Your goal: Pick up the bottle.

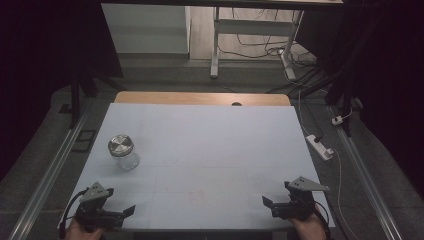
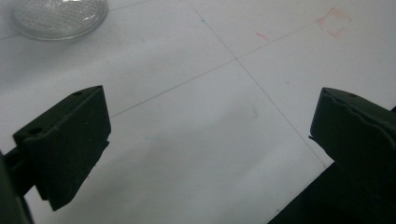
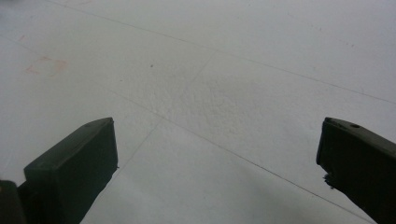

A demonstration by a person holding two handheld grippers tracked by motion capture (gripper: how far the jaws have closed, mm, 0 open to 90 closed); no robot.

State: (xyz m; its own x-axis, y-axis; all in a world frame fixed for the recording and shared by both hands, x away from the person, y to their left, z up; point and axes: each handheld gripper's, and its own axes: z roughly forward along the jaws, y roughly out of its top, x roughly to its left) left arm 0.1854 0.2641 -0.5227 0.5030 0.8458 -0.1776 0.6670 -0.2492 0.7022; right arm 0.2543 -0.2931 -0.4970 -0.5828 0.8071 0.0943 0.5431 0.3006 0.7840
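On the white worktop (image 1: 210, 150), toward its left side, stands a clear glass jar (image 1: 123, 152) with a silver metal lid (image 1: 120, 144), upright and still capped. Both tongs rest at the near edge, well apart from each other. The left tongs (image 1: 125, 212) are nearest the jar, though clear of it, and their jaws stand wide with nothing between them; the left gripper view catches the jar's ribbed glass base (image 2: 60, 16) at its top left corner. The right tongs (image 1: 269, 202) sit at the opposite near corner, jaws equally wide and empty over bare worktop. By my reading, nothing has begun: the jar is untouched, and reaching, gripping and any handling of the lid all remain.
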